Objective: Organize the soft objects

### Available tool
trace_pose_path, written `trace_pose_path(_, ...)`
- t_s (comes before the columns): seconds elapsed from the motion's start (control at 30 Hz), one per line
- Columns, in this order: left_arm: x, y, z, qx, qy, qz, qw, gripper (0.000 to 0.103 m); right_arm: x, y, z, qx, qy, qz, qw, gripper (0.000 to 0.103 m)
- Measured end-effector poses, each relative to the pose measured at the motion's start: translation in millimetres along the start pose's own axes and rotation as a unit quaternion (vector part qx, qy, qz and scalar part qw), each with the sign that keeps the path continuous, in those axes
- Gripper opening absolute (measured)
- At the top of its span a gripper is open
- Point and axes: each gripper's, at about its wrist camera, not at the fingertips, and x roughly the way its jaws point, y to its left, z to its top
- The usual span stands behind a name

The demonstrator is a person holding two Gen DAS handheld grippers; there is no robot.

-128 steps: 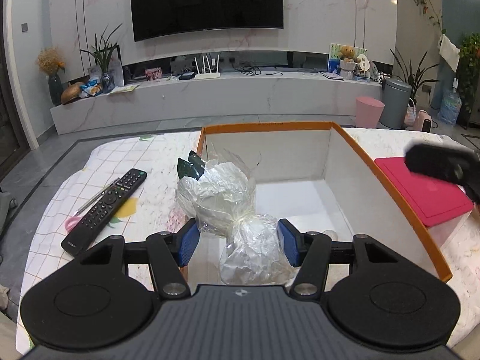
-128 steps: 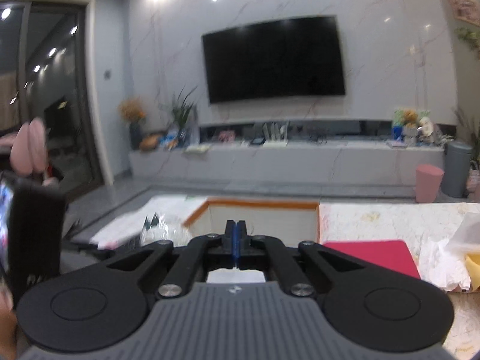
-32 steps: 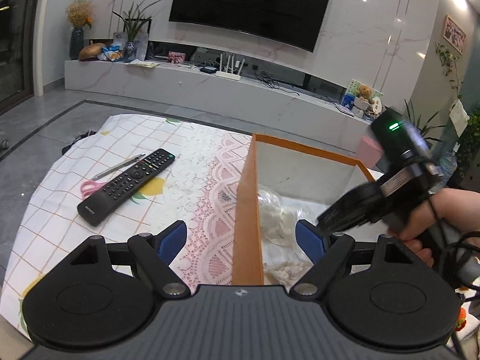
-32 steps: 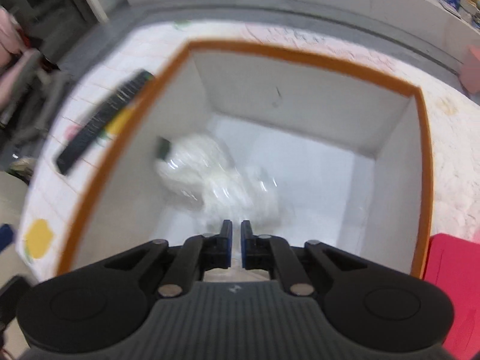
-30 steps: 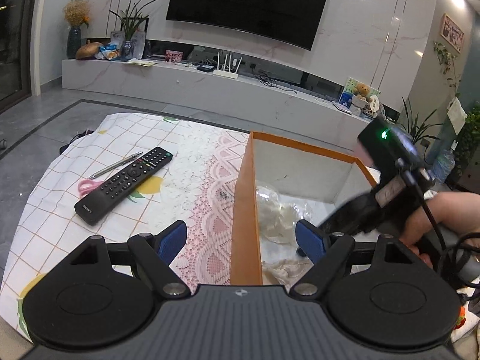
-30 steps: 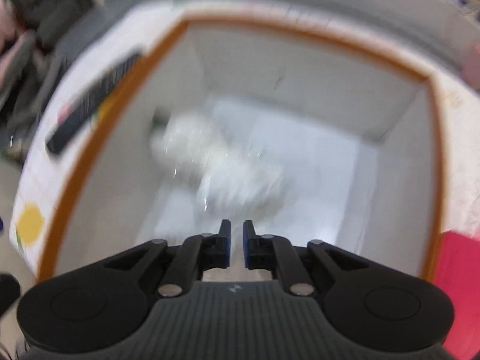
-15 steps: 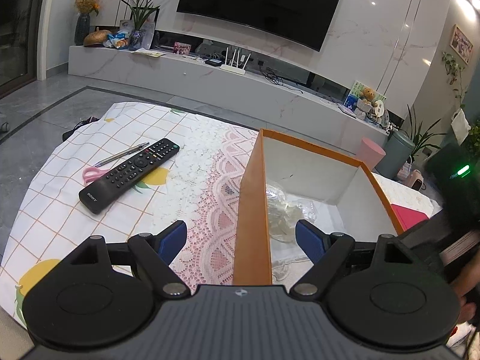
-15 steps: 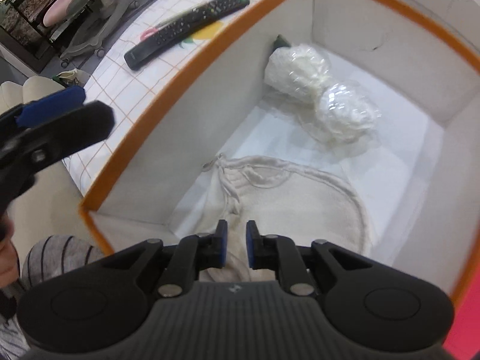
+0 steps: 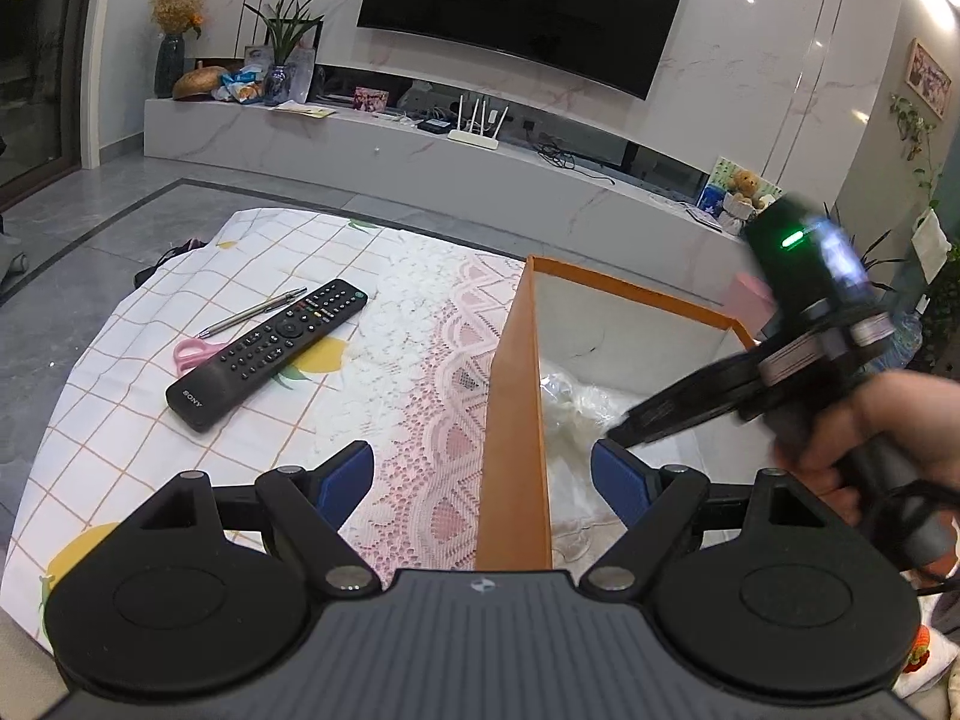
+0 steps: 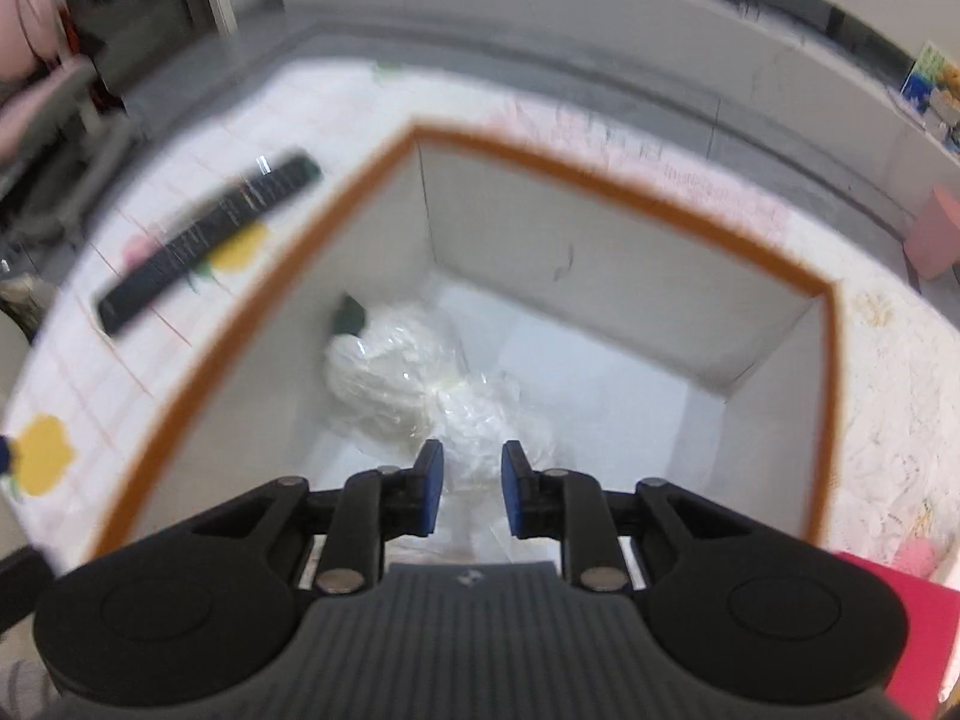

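- Your right hand-held gripper (image 10: 471, 495) has lifted, its jaws just opening, nothing between them.
- Wrapped bundles (image 10: 414, 387) lie in the orange box (image 10: 630, 195).
- Your left hand-held gripper (image 9: 480, 477) gapes wide.

Right claw (image 10: 472, 495) has just been opening, empty, above the box (image 10: 600, 240).

Home living room: wall-mounted television (image 9: 522, 12), marble media console (image 9: 420, 156), potted plants (image 9: 288, 42)

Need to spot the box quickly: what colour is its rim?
Orange, on the box with white inside walls; clearest in the left wrist view.
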Motion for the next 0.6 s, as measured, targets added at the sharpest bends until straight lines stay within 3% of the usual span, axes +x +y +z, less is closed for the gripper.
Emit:
trace_pose_path(0.27,5.9,-1.6,-1.8,0.007,0.011,0.001,0.9999,0.096,40.5,35.8,-31.3,-0.069,0.088,0.04,0.993,0.024)
trace_pose_path(0.37,4.9,-2.8,-1.8,0.011,0.01,-0.001,0.9999,0.096,30.3,46.7,-44.8,-0.115,0.084,0.043,0.989,0.025)
trace_pose_path(0.53,3.3,-2.4,-0.5,0.008,0.007,-0.003,0.9999,0.096,4.9,47.6,-53.0,-0.116,0.086,0.073,0.987,0.026)
trace_pose_path(0.6,3.8,-1.8,-0.8,0.008,0.009,-0.003,0.9999,0.096,-12.7,48.3,-56.2,-0.118,0.061,0.065,0.989,0.041)
